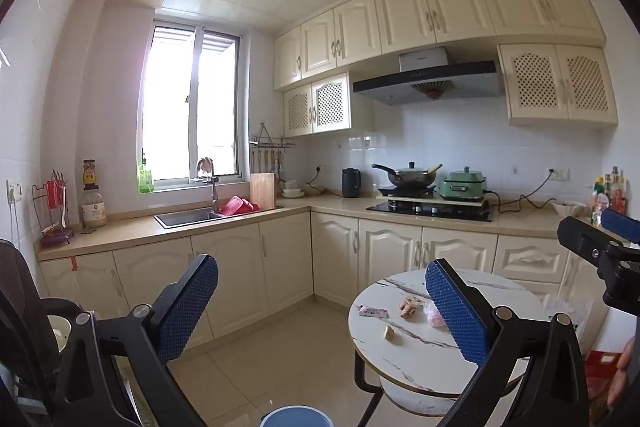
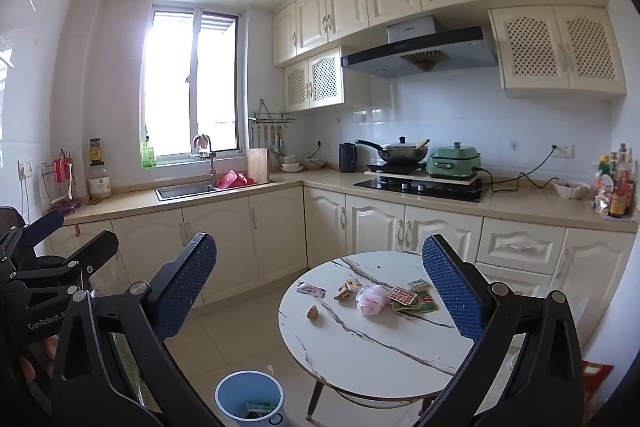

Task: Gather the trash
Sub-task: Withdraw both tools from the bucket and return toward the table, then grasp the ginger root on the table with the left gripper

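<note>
Ideally, with both jaws apart and empty, the right gripper [image 2: 320,287] squarely straddles the pink bag [image 2: 372,299] on the bench [image 2: 360,355], then drops it into the blue bin [image 2: 232,393].

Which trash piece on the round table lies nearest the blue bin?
The small brown scrap, lying alone toward the table's front-left edge, closest to the bin.

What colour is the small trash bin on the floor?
Light blue; the trash bin shows best in the right wrist view.

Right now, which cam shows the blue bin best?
Right wrist view: the blue bin on the floor beside the round table shows its whole rim and some trash inside. Left wrist view catches only its rim, cut by the bottom edge.
</note>
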The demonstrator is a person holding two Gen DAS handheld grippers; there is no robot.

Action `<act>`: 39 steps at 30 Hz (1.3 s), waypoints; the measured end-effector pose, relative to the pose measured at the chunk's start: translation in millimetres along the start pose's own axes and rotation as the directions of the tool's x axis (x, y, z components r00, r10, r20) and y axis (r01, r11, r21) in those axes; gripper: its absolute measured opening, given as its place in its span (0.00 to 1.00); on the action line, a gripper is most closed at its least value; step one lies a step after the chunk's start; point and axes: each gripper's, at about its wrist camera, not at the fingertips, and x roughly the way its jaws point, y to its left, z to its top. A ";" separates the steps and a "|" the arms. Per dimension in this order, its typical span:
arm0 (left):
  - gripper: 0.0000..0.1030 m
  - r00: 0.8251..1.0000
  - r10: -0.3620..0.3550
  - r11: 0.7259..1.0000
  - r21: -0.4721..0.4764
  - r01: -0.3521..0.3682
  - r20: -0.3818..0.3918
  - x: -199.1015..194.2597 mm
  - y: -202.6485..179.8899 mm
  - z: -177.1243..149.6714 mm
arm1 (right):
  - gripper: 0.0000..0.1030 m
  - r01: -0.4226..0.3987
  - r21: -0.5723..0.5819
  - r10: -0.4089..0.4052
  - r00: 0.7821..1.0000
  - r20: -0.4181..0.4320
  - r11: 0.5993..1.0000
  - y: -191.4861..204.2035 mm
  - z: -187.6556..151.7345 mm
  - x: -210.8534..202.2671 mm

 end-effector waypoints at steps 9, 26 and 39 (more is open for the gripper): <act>0.99 0.984 -0.030 1.000 -0.002 0.030 -0.178 89.9 -8.6 -7.2 | 1.00 0.093 0.076 -0.083 0.988 -0.128 0.993 -63.5 -35.4 59.0; 0.99 0.851 -0.107 0.988 0.042 0.150 -0.515 348.0 -75.9 -28.4 | 1.00 0.215 0.113 -0.141 0.878 -0.458 0.970 -179.9 -144.4 217.0; 0.86 0.771 -0.138 0.970 0.074 0.233 -0.622 528.0 -110.9 -56.9 | 1.00 0.146 0.041 -0.098 0.825 -0.557 0.988 -200.3 -167.9 339.6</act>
